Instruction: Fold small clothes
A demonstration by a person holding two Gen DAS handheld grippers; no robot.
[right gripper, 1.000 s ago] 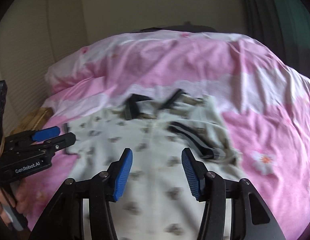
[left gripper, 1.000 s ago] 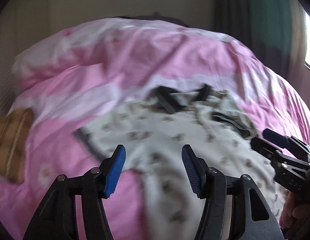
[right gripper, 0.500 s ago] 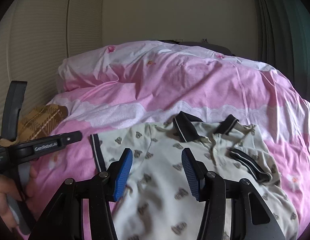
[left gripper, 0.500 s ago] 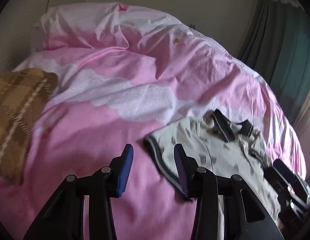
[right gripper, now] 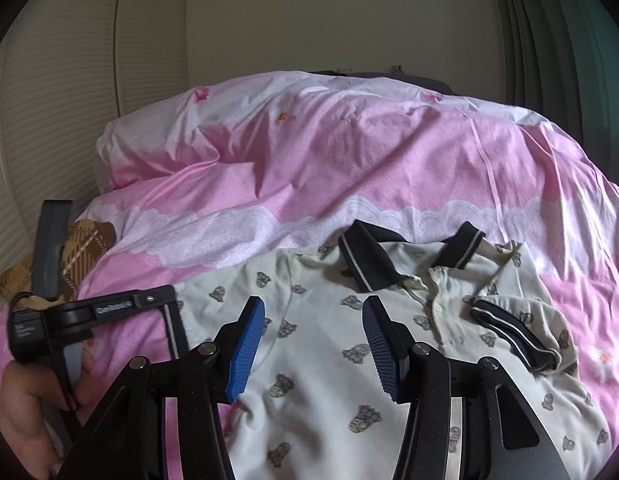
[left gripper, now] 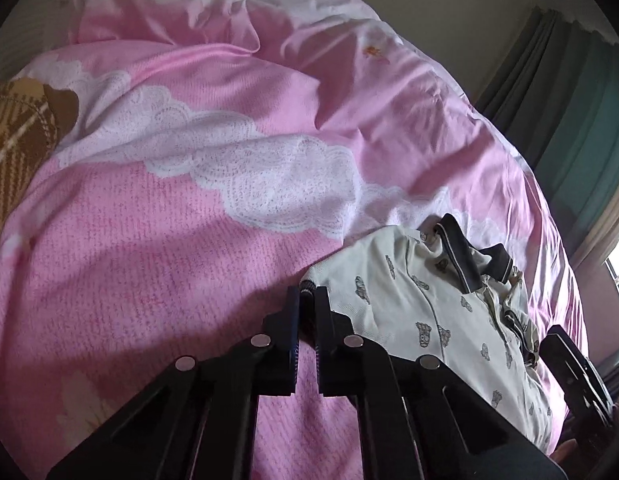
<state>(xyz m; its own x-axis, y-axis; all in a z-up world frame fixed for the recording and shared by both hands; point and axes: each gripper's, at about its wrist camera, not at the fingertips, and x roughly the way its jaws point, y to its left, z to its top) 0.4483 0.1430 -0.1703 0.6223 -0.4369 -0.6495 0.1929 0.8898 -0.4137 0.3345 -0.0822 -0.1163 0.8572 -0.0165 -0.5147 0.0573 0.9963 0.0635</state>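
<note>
A small cream polo shirt (right gripper: 329,344) with a grey print and a dark collar (right gripper: 369,256) lies face up on the pink bed cover; it also shows in the left wrist view (left gripper: 441,308). My left gripper (left gripper: 307,296) is shut on the edge of the shirt's left sleeve (left gripper: 309,280); it also shows in the right wrist view (right gripper: 171,298) at that dark-trimmed sleeve hem. My right gripper (right gripper: 313,324) is open and empty, just above the shirt's chest. The shirt's right sleeve (right gripper: 517,332) is folded onto the body.
The pink and white duvet (right gripper: 349,160) covers the whole bed. A brown plaid cushion (left gripper: 17,128) lies at the left edge, also in the right wrist view (right gripper: 77,248). Teal curtains (left gripper: 569,92) and a window are to the right; a slatted wardrobe door (right gripper: 69,80) is left.
My left gripper swung left to the sleeve edge, came down and shut on it. My right gripper stayed open over the shirt's chest and moved slightly closer.
</note>
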